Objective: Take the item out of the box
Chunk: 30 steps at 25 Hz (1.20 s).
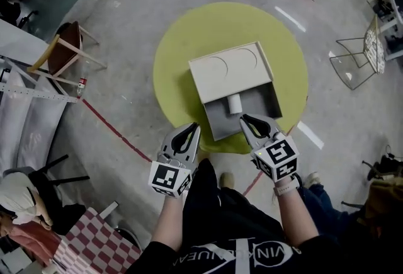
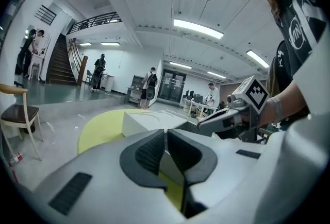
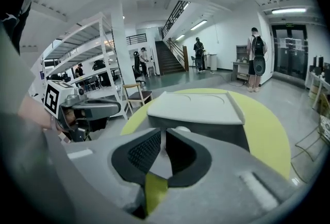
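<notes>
The box (image 1: 259, 101) sits on the round yellow-green tabletop (image 1: 173, 65), its near end close to the tabletop's near edge. Its white lid (image 1: 230, 69) covers the far part and leaves the near, grey compartment open. The item (image 1: 234, 103), a small white cylinder, is inside that open compartment, just at the lid's edge. I cannot tell whether it stands or lies on its side.

The right gripper (image 1: 246, 119) hovers at the near right rim of the box and points toward the item. Its fingers (image 3: 144, 152) are closed to a thin slit with nothing between them. The left gripper (image 1: 191, 129) hangs just outside the near left corner, and its fingers (image 2: 150, 152) are pressed together and empty.

As I judge it, nothing is grasped yet, so the whole lift remains to be done. 3 risks stand out:

- The right fingers are closed. If they go in like that, they would knock the item instead of straddling it, and it could slide back under the lid.
- A smooth, round item could squirt out of an off-centre pinch.
- The box looks light. A bump on its rim could push it across the tabletop, or toward the near edge, unless the left gripper steadies it.
</notes>
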Available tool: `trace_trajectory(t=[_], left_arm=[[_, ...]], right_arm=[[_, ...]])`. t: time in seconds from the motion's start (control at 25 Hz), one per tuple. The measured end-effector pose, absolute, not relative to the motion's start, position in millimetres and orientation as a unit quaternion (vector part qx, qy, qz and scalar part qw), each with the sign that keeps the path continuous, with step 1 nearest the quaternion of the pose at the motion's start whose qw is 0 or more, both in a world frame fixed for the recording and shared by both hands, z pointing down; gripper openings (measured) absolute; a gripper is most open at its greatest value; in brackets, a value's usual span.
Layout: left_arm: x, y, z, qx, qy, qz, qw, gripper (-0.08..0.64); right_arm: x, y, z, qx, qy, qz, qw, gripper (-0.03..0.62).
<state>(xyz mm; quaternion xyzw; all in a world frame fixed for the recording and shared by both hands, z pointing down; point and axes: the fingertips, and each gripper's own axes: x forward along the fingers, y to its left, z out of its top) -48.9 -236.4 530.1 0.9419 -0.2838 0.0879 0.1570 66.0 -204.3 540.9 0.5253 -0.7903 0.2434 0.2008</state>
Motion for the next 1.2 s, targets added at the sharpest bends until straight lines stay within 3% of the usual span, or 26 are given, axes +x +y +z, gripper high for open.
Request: trace_trajectory(t=[0.32, 0.72, 1.2], left_arm=[[-39, -262, 536, 0.947, -0.262, 0.094, 0.157, 0.021], [-31, -281, 542, 0.953, -0.236, 0.096, 0.163, 0.021], [-37, -290, 545, 0.954, -0.228, 0.088, 0.176, 0.021]], right_arm=[[68, -228, 563, 0.521, -0.761, 0.276, 0.270, 0.038], [70, -241, 599, 0.498, -0.711, 0.345, 0.356, 0.215], [73, -255, 622, 0.497, -0.673, 0.373, 0.401, 0.221]])
